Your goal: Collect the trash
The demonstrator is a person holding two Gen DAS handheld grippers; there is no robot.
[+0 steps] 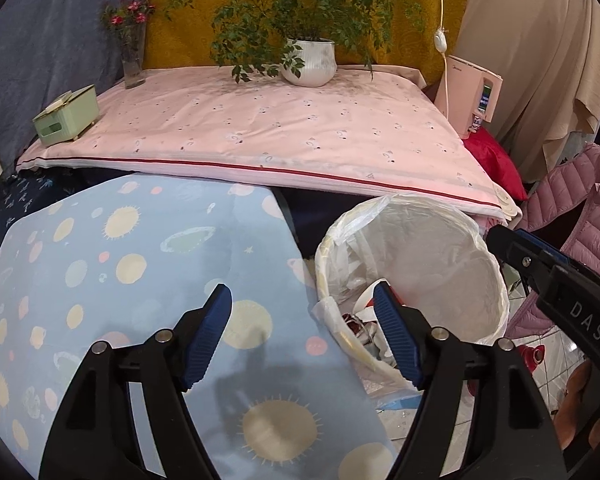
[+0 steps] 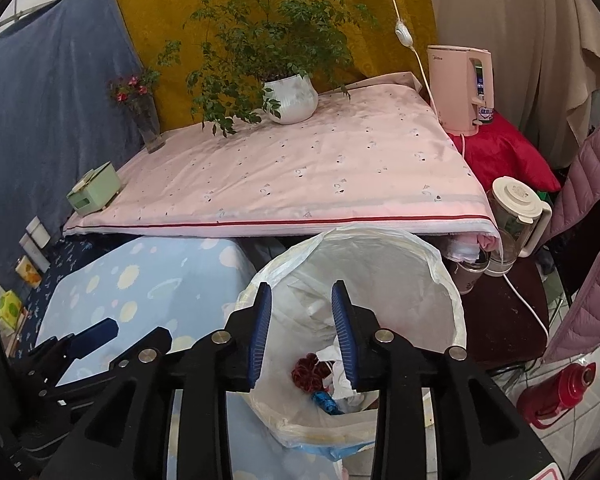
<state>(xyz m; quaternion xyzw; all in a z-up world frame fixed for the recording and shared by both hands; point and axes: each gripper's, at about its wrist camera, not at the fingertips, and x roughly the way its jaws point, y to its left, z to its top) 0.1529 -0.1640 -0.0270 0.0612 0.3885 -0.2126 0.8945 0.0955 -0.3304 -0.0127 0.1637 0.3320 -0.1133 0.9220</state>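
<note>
A round trash bin lined with a white plastic bag (image 1: 439, 256) (image 2: 399, 280) stands on the floor between a blue planet-print surface and the pink table. Inside lie a crumpled red scrap (image 2: 308, 372), white paper (image 2: 341, 380) and a blue wrapper (image 2: 323, 398). My right gripper (image 2: 303, 336) hovers over the bin's mouth, jaws apart, nothing between them. My left gripper (image 1: 303, 320) is open and empty, spanning the bin's left rim and the blue cloth. Each gripper shows in the other's view: the right gripper (image 1: 539, 268) and the left gripper (image 2: 92, 336).
The pink-clothed table (image 1: 260, 136) carries a potted plant (image 1: 309, 60), a flower vase (image 1: 134, 60) and a green tissue box (image 1: 66, 116). A pink kettle (image 2: 459, 84), a blender jug (image 2: 515, 216), a red thermos (image 2: 555, 392) and a pink puffer jacket (image 1: 571, 216) crowd the right side.
</note>
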